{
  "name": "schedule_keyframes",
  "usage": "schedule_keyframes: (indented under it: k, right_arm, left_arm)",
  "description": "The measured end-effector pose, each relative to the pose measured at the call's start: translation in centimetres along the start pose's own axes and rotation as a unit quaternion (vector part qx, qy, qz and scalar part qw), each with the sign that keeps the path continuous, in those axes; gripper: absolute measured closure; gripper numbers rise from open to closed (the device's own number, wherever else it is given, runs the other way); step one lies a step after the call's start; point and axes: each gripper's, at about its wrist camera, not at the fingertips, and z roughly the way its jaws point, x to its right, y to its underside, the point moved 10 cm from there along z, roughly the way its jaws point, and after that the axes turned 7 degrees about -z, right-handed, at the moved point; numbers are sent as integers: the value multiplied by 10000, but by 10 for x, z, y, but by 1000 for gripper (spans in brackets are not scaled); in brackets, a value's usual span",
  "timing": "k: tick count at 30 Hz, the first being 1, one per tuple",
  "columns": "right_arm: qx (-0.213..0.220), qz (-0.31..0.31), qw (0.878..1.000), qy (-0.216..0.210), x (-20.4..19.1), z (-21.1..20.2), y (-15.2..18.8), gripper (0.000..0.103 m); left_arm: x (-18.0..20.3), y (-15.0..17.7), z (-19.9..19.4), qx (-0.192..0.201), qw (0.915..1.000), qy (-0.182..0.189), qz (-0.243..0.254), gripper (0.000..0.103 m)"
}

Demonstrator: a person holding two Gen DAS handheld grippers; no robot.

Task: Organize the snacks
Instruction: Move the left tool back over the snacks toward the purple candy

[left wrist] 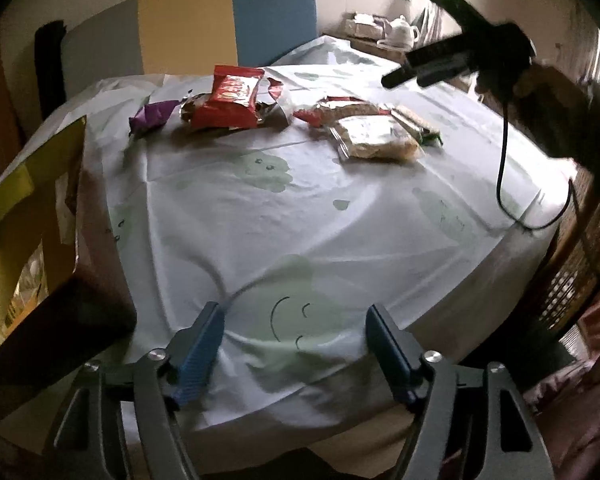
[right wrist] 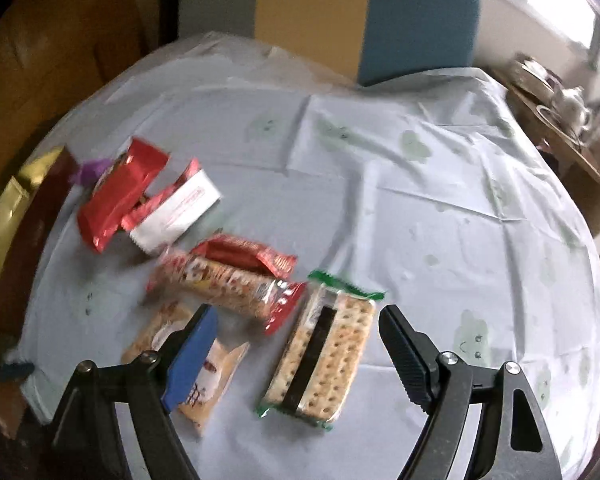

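Several snack packs lie on a pale cloth-covered table [left wrist: 320, 216]. In the right wrist view, a green-edged cracker pack [right wrist: 324, 352] lies between my right gripper's [right wrist: 294, 322] open fingers. A beige bun pack [right wrist: 204, 364] sits under its left finger. A long red cracker sleeve [right wrist: 228, 284], a red-and-white pack [right wrist: 176, 208] and a red bag [right wrist: 120, 192] lie beyond. My left gripper [left wrist: 296, 316] is open and empty above the table's near edge. It sees the red bag [left wrist: 230, 98], a purple wrapper [left wrist: 152, 114], the bun pack [left wrist: 376, 138] and my right gripper [left wrist: 404, 74] held above the packs.
A gold-and-brown box [left wrist: 32, 208] stands open at the table's left edge; it also shows in the right wrist view [right wrist: 16, 220]. A grey, yellow and blue chair back [left wrist: 188, 32] is behind the table. A side table with a teapot [left wrist: 404, 30] is at the far right. A cable [left wrist: 504, 168] hangs from my right gripper.
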Motion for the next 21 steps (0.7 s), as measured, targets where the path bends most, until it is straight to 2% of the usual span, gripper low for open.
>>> schedule_keyframes:
  k: [3,5,14,21]
  right_arm:
    - [40,79,9999,108,8,-4,-1,18]
    - [60,120,9998,145,12,-7,-2,10]
    - [159,98,9996,211,7,-9,-7,8]
    - [132,131,9996,232,6,-9,-6,7]
  left_arm:
    - [5,0,3,-32,9999,-82,95,18]
    - [6,0,4,-51,9999,-102,92,16]
    - [9,-1,6,-147,9995,-252,138,12]
    - [26,-6,1,-243,9982,-126,529,34]
